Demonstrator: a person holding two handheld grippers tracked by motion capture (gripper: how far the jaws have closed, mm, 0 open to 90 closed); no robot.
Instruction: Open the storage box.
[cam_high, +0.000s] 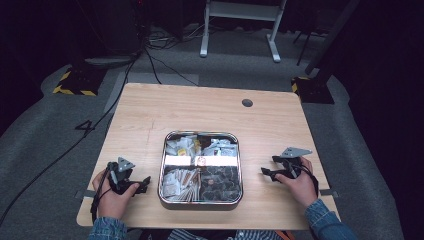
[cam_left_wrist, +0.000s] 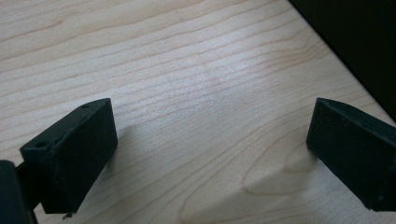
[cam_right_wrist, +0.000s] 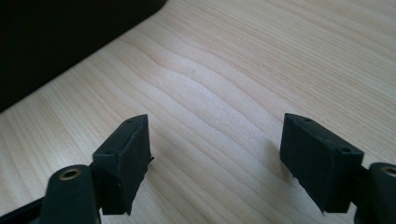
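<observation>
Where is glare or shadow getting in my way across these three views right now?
High view: a bright band of glare crosses the middle of the metal tray, washing out the packets there; the room beyond the table is dark. Left gripper view: the left hand-held gripper casts soft shadows on sharp wood grain. Right gripper view: the right hand-held gripper is slightly soft, the grain evenly lit.

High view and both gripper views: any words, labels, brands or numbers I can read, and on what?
None can be read.
Packets in the metal tray: any printing is too small and blurred.
Floor, left of the table: a dark mark like a "4", uncertain.
Both gripper views: bare wood, no text.
</observation>
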